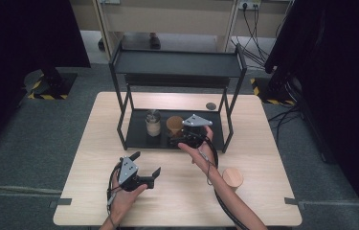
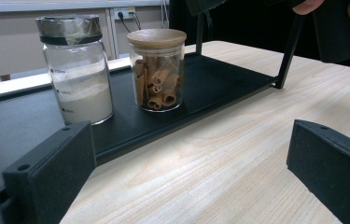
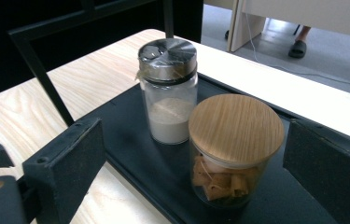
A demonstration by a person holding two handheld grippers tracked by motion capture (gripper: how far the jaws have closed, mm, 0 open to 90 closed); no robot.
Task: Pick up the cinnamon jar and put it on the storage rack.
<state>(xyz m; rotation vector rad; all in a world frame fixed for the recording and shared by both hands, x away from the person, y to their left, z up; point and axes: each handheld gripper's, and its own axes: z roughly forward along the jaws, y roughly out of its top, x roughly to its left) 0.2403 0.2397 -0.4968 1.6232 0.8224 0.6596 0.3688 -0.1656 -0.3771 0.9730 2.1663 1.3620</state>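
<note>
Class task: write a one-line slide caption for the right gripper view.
Open right gripper hovers near a wooden-lidded jar of rolled sticks beside a metal-capped shaker on the rack's black shelf.

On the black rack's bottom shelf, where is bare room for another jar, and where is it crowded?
The black bottom shelf is bare left of the metal-capped glass jar of white powder. The middle is crowded: that jar, the wooden-lidded glass jar of cinnamon sticks, and the right gripper with open jaws.
</note>
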